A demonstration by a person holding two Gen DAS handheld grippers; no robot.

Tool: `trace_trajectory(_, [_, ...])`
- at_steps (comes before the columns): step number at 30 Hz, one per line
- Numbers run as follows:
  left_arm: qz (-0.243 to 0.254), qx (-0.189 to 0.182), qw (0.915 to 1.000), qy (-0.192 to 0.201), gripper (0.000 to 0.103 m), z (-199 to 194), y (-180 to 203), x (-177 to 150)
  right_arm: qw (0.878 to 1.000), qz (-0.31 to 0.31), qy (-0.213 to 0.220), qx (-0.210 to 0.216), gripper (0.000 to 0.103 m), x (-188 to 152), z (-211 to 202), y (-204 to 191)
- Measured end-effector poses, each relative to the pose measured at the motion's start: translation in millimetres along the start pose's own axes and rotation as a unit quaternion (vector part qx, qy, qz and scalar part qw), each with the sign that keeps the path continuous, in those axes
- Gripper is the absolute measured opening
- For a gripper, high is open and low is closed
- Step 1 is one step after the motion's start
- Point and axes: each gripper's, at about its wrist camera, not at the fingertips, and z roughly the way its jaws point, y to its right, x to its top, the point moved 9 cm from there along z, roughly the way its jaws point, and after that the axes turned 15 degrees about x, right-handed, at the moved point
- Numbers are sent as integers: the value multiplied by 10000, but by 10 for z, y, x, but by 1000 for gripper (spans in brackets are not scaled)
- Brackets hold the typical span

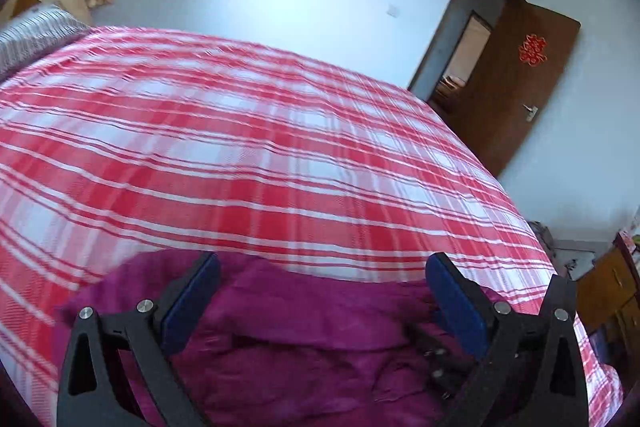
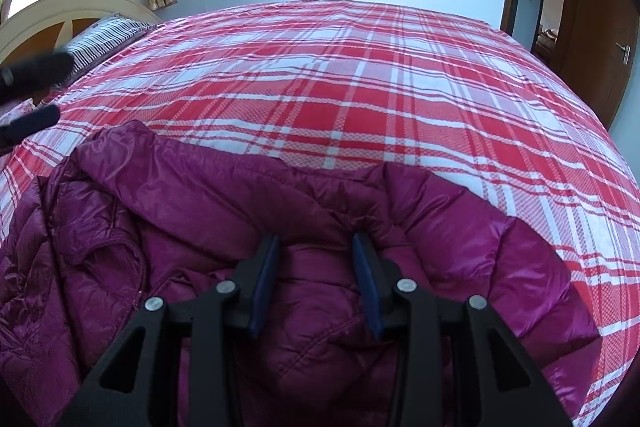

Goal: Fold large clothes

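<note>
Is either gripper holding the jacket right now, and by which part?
The right gripper pinches a puffy fold of the purple jacket near its far edge. The left gripper stands wide open above the jacket, holding nothing.

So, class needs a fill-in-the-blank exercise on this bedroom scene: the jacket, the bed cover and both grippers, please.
1. The quilted jacket is ____ in colour.
2. It lies on a bed cover checked in white and ____.
3. The right gripper has a fold of the jacket between its jaws, while the left gripper has its jaws ____.
4. The brown door stands ____.

Missing words: purple; red; open; open
</note>
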Motion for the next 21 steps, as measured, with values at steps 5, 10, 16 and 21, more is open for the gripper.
trace_trajectory(5, [132, 53, 9971, -750, 102, 510, 108, -355, 10000, 42, 56, 64, 42, 6, -16, 5])
trace_trajectory(10, [559, 534, 9942, -750, 102, 674, 52, -533, 9999, 52, 77, 110, 43, 8, -15, 1])
trace_trajectory(16, [947, 1028, 9878, -681, 102, 733, 78, -605, 10000, 39, 28, 82, 43, 8, 5, 1])
trace_trajectory(21, [1028, 1147, 9859, -650, 102, 789, 79, -612, 10000, -24, -8, -4, 43, 5, 17, -13])
